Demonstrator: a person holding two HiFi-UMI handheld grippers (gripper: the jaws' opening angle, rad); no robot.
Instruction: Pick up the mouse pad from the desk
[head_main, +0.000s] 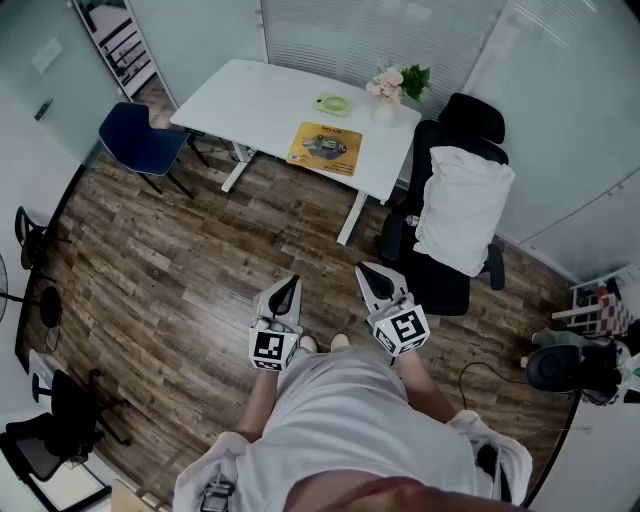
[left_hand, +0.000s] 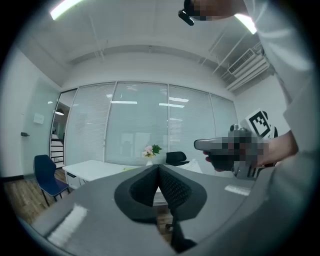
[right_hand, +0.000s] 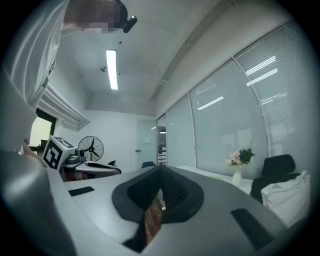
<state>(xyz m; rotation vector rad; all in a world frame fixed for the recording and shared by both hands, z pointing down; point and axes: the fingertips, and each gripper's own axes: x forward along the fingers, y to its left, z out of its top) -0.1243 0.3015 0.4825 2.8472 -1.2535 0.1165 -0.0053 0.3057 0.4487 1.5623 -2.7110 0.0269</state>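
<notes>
**Target position.** The yellow rectangular mouse pad with a dark printed picture (head_main: 325, 147) lies flat on the white rectangular desk (head_main: 260, 95), near the desk's front edge. A pale green dish (head_main: 333, 103) sits just beyond it at 12 o'clock. A vase of pink flowers (head_main: 386, 88) stands at 1 o'clock from the pad.

**Bearing from the jaws.** In the head view the pad is at 12 o'clock from the person and well apart from both grippers, with open wood-plank floor (head_main: 180, 270) between. It bears about 1 o'clock from the left gripper (head_main: 291, 281) and about 11 o'clock from the right gripper (head_main: 366, 269). Neither gripper is clearly nearer. The pad's long axis runs roughly 9 to 3 o'clock, parallel to the desk's long edge.

**Jaw state.** Both grippers are held level at waist height and point toward the desk. The left gripper's jaws are pressed together at the tips and carry nothing. The right gripper's jaws are likewise clenched and empty.

**Assessment.** The approach has not begun. The person probably needs to walk to the desk, and the jaws need to part, before the thin pad edge can be taken.
</notes>
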